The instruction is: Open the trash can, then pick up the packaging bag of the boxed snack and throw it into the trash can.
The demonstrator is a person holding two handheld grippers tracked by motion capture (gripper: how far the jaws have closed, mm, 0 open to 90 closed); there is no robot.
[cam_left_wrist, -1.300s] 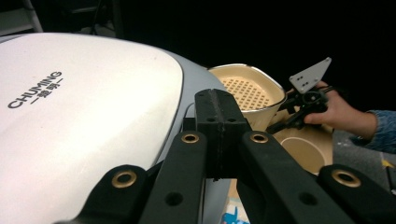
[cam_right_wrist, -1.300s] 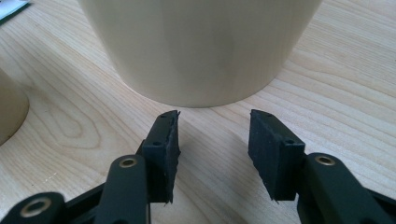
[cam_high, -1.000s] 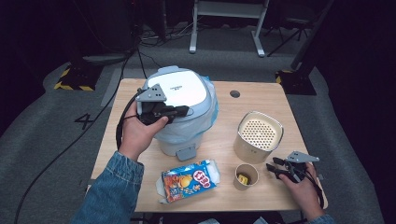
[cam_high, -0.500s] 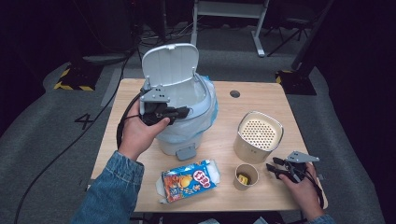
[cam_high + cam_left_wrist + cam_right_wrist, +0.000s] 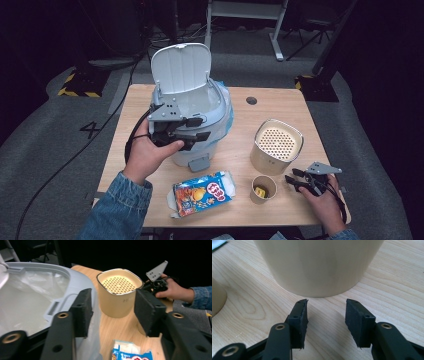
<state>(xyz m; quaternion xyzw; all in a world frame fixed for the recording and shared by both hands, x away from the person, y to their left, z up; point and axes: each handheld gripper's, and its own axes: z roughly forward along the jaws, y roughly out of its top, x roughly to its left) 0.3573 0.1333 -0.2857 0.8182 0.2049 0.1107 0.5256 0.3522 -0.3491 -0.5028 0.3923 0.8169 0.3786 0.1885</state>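
Note:
A pale blue pedal bin [image 5: 215, 117] with a clear liner stands at the back left of the table, its lid [image 5: 181, 67] raised upright. My left gripper [image 5: 204, 128] hovers at the bin's front rim [image 5: 72, 282]. Its jaws have just been opening and stand open [image 5: 113, 312], with nothing between the pads. My right gripper [image 5: 290, 181] rests low at the table's right front, open [image 5: 326, 320] and empty, pointing at the base of a cream perforated container [image 5: 317, 265].
The cream container [image 5: 276, 145] stands right of the bin. A paper cup [image 5: 263, 189] with something yellow inside sits in front of it. A blue and orange snack packet [image 5: 202, 192] lies near the front edge. The wooden table [image 5: 250, 115] has a round cable hole at the back.
The bin's lid has swung up from closed to fully upright. My left gripper's jaws have spread apart at the rim. The right gripper has stayed where it was.

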